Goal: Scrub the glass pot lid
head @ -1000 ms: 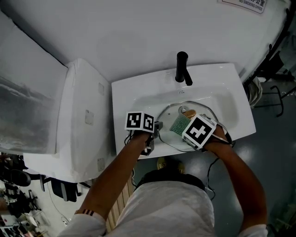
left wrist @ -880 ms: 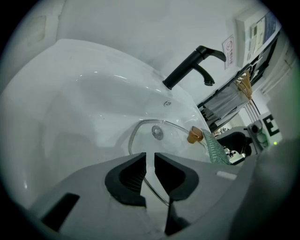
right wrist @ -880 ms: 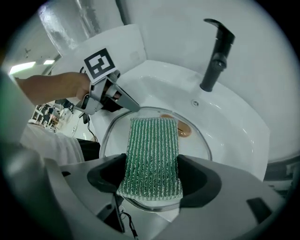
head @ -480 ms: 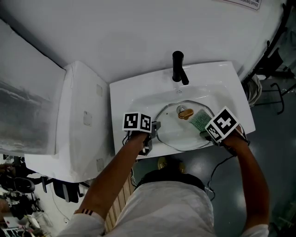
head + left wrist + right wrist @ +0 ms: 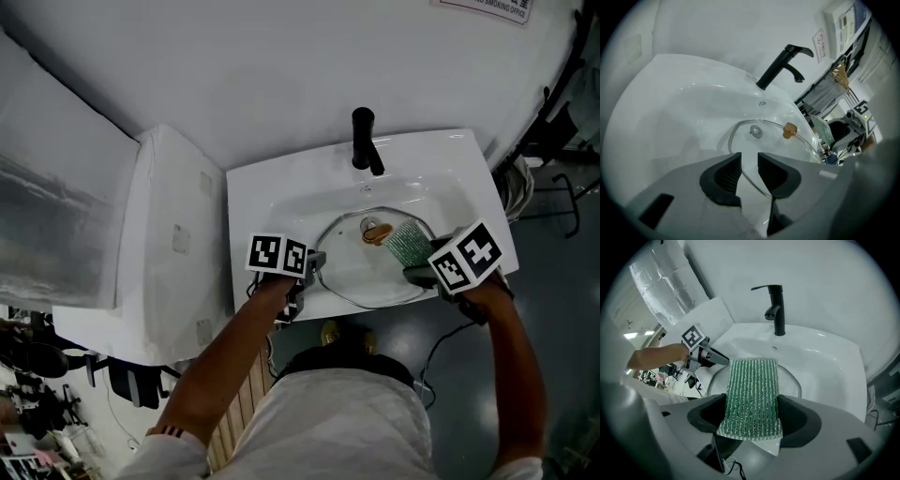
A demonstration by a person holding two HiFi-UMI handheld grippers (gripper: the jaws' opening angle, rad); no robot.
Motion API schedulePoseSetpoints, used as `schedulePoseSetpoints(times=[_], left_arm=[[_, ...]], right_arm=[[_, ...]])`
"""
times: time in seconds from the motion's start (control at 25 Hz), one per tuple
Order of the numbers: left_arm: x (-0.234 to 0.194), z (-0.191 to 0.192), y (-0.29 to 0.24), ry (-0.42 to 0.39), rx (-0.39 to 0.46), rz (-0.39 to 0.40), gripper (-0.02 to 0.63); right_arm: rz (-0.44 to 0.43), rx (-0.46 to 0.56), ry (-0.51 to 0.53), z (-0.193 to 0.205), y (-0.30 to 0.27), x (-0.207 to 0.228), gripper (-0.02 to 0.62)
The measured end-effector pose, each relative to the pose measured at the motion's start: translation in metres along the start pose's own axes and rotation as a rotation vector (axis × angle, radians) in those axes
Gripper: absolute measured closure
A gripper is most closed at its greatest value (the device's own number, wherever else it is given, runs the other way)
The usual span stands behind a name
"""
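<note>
We see the glass pot lid [image 5: 361,272] lying in the sink [image 5: 272,192], its 3 o'clock edge hidden behind the green scrub pad [image 5: 751,394] that our right gripper [image 5: 750,420] clamps. Our left gripper [image 5: 749,169] has just been opening. The lid's 9 o'clock rim runs between its parted jaws, unpinched.

Green ribbed sponge [image 5: 752,397], black tap [image 5: 364,141], white sink [image 5: 272,197]

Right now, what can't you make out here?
Right gripper view: green ribbed scrubbing sponge hides centre of the clear glass pot lid; contact unclear.
Head view: right gripper and its marker cube cover the lid's right rim.
Head view: white wall sign cut by top edge.
</note>
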State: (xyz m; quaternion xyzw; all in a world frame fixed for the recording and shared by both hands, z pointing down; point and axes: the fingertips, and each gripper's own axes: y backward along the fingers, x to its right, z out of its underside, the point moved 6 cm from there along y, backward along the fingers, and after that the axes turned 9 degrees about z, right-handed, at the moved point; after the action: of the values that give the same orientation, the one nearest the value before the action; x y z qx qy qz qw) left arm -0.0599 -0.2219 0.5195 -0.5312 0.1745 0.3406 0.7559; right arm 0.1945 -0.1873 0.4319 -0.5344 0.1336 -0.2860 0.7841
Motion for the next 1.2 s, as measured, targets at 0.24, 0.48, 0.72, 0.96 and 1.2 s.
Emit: schedulePoseSetpoints(times=[0.24,0.48,0.72,0.96,1.2], left_arm=[[0.024,-0.007,0.023,-0.114,0.085,-0.003,0.497],[0.062,-0.022,0.05,-0.267,0.229,0.03,0.497],[0.114,-0.041,0.083,-0.494,0.48,0.123,0.528],[0.155,-0.053,0.112,-0.694,0.685,0.149,0.55],[0.185,-0.062,0.134,-0.823,0.814,0.162,0.566]], right_arm=[[-0.037,0.122,0.015,-0.013,0.015,-0.013,0.256],[-0.052,0.36,0.012,-0.036,0.042,-0.031,0.256],[-0.044,0.645,0.019,-0.056,0.07,-0.048,0.257],[-0.012,0.906,0.044,-0.074,0.099,-0.057,0.258],[0.046,1.142,0.085,-0.083,0.128,-0.067,0.257]])
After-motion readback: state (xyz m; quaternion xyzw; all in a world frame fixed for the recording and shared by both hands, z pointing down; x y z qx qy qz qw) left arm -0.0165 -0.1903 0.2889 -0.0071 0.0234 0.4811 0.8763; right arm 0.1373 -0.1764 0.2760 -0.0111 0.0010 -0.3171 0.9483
